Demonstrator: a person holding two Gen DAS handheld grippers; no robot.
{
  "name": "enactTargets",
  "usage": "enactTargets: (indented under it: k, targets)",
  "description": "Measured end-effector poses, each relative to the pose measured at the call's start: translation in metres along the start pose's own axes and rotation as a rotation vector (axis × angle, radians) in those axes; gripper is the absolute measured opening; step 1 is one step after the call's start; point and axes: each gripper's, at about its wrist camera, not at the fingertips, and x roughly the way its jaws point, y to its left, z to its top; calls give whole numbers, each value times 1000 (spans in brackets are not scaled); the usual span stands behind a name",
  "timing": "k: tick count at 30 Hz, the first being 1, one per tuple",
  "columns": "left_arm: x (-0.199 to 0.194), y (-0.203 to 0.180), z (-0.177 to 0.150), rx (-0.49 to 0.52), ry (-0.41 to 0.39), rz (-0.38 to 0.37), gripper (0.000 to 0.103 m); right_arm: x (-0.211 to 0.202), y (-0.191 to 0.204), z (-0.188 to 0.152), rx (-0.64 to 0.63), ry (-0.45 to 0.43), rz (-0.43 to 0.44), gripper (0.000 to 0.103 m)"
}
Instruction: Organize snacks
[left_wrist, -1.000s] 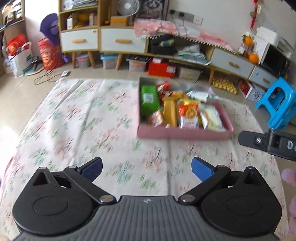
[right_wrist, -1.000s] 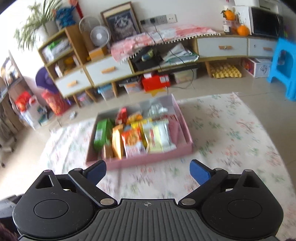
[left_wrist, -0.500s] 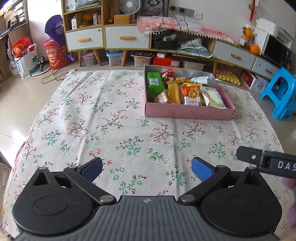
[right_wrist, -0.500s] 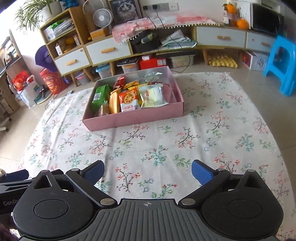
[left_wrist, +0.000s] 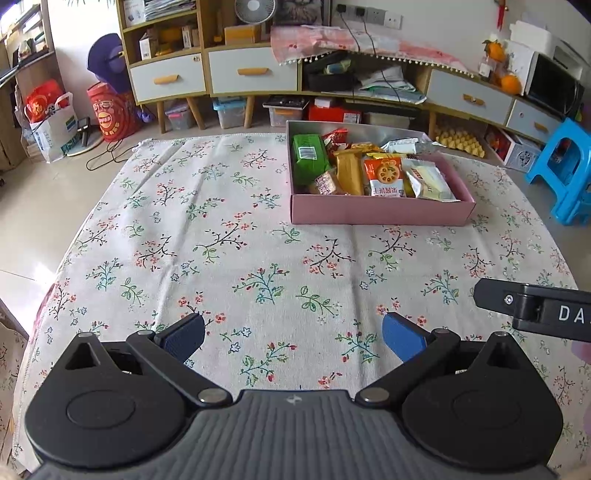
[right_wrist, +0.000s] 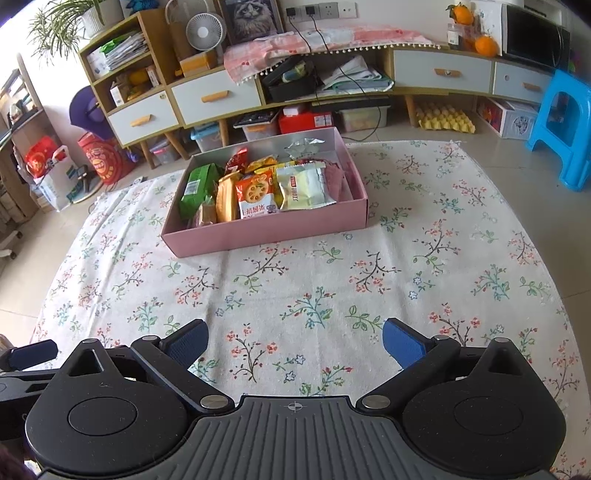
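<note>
Honestly, we see little left to spoil, yet a few risks remain. Our left gripper (left_wrist: 293, 338) hangs with its blue pads wide apart and nothing between them, low over the near part of the floral cloth (left_wrist: 229, 236); our right gripper (right_wrist: 295, 341) is likewise spread and empty, just beside it. Both are well apart from the pink box (right_wrist: 266, 229), which sits on the far part of the cloth with the snacks inside it. We judge the sorting mostly done, since no packet lies loose on the cloth. If we reach in again, the danger is the crowding: the packets lean on one another, so pinching one could drag a neighbour over the low wall, and a pad could crush the crackers inside the orange packet (right_wrist: 255, 195). The light box could also slide on the cloth if we push its wall. Counting what shows: one box; one green packet (right_wrist: 197, 190); one yellow packet (right_wrist: 226, 197) beside it; one orange packet; one pale packet (right_wrist: 304, 186); one silvery packet (right_wrist: 304, 146) at the back; one red packet (right_wrist: 236, 159); one small brownish packet (right_wrist: 206, 214) at the front. Others may lie hidden beneath; we cannot tell.
</note>
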Motion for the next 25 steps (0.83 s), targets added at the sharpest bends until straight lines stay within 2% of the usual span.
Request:
enactTargets:
  k: [25]
  targets:
    - [-2, -2, 1, 7, -4, 0, 103, -3, 2, 2, -8, -13, -5, 102]
